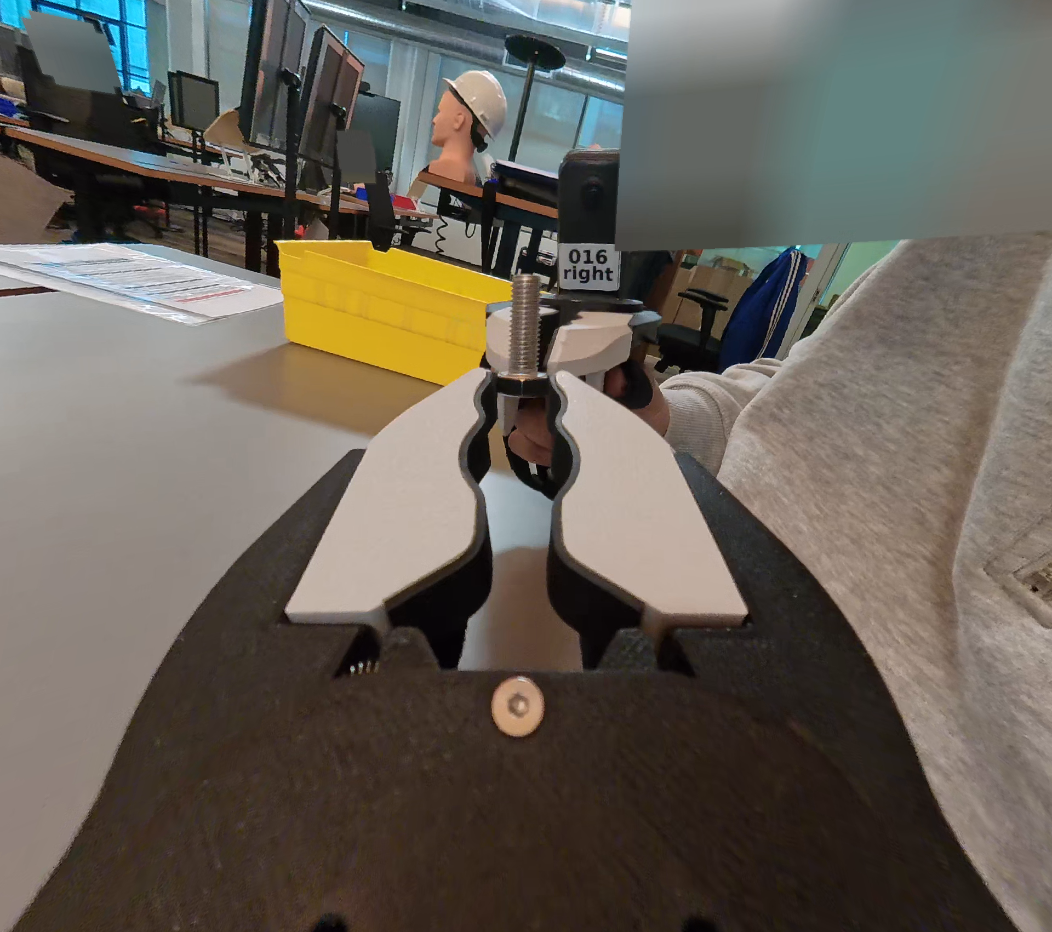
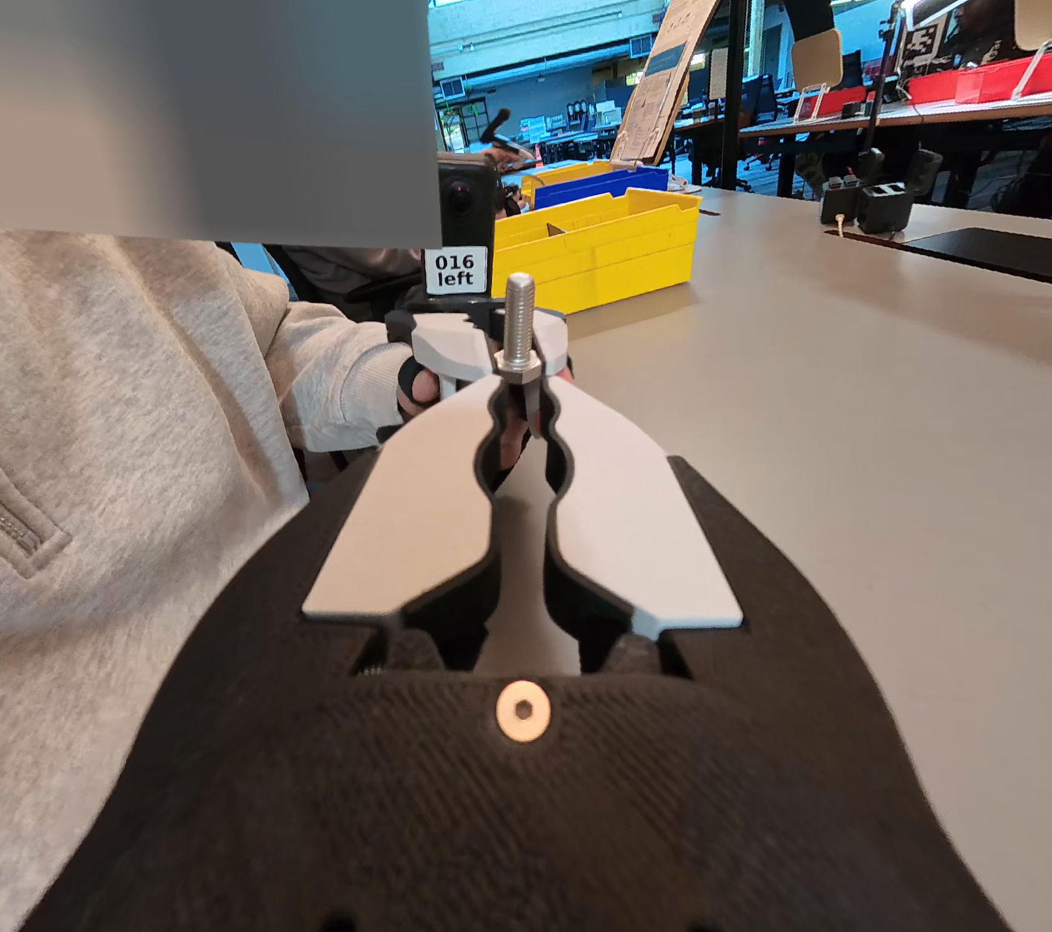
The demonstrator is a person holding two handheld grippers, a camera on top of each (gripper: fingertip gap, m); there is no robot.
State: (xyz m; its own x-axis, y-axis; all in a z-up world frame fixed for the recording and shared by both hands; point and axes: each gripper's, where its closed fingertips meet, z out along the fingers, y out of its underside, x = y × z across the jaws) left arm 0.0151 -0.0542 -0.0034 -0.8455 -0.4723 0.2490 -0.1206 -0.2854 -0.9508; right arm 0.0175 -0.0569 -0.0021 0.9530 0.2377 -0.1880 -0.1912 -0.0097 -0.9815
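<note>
Bolt (image 1: 524, 324), silver and threaded, stands upright; left tongs (image 1: 522, 386) and right tongs (image 2: 519, 374) both pinch its nut (image 2: 518, 368); bolt head hidden.

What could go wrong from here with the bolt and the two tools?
1. The left tool and the right tool both grip around the nut with only their tips, so it could slip out.
2. The bolt stands tall above the nut and might tilt or drop onto the table.
</note>
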